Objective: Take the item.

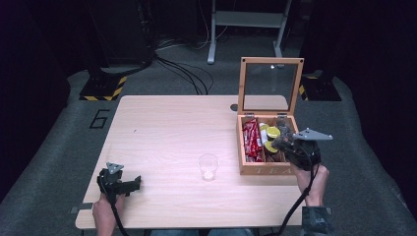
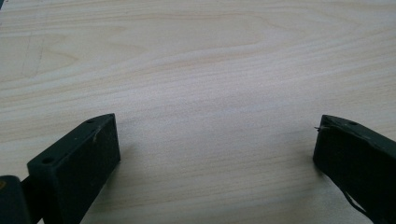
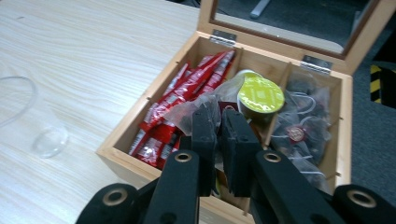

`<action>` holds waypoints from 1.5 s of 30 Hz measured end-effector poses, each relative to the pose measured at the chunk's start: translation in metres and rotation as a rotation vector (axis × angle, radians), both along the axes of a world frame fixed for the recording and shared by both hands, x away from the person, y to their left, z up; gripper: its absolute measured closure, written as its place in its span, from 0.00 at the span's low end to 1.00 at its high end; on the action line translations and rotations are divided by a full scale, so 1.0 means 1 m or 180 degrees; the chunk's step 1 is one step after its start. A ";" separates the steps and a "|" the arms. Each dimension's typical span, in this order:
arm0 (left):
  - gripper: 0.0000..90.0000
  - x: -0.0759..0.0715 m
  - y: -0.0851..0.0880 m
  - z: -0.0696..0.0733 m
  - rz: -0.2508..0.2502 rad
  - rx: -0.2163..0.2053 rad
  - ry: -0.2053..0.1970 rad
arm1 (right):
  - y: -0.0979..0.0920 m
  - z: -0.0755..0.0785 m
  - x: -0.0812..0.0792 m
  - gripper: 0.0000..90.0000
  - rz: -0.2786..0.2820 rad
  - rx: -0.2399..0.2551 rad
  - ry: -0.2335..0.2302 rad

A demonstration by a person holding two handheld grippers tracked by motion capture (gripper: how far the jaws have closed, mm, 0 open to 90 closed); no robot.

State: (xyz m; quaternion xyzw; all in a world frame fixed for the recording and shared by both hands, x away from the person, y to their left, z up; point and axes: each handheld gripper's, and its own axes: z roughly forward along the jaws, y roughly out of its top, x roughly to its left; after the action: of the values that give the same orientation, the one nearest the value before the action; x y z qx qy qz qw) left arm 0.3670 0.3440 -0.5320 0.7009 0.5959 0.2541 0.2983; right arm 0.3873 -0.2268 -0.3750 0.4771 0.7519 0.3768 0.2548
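My right gripper [image 3: 217, 116] hangs over the open wooden tea box [image 1: 267, 170] at the right side of the counter [image 1: 172, 128]. Its jaws are pressed nearly together, pinching a clear pyramid tea bag [image 3: 198, 109] by its upper edge. The bag sits just above the middle compartment, its thin mesh crumpled between the pads. In the high view my right gripper [image 1: 279, 142] is above the front half of the box, my hand behind it near the counter's right edge.

Box contents, from the right gripper view: red sachets [image 3: 175, 116] packed in the compartment nearest the open counter; a yellow-lidded capsule [image 3: 260, 94] in the middle one, just beyond my jaw tips; more clear tea bags [image 3: 303, 130] with dark contents in the far compartment. The glass-paned lid [image 1: 271, 83] stands upright, hinged at the back of the box.

A clear glass cup [image 1: 208, 166] stands on the counter just left of the box, apart from it. I cannot tell what lies at its bottom.

My left gripper [image 1: 135, 182] rests at the near left corner of the counter, well apart from box and cup. In the left gripper view its jaws are spread wide over bare wood, holding nothing.
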 end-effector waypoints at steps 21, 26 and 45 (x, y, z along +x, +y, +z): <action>0.00 0.000 0.000 0.000 0.0000 0.0001 0.0000 | 0.048 0.009 0.000 0.94 0.0343 -0.0084 -0.0101; 0.00 0.000 0.000 0.000 0.0000 -0.0001 0.0001 | 0.057 0.009 0.001 0.94 0.0430 -0.0045 -0.0118; 0.00 0.000 0.000 0.000 -0.0001 0.0001 0.0002 | 0.101 0.009 0.005 0.94 0.0798 -0.0015 -0.0119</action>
State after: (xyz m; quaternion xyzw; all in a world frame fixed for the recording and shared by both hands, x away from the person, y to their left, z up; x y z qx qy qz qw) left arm 0.3670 0.3440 -0.5320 0.7012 0.5958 0.2540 0.2981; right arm 0.3925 -0.1253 -0.3659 0.3718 0.8017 0.4128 0.2207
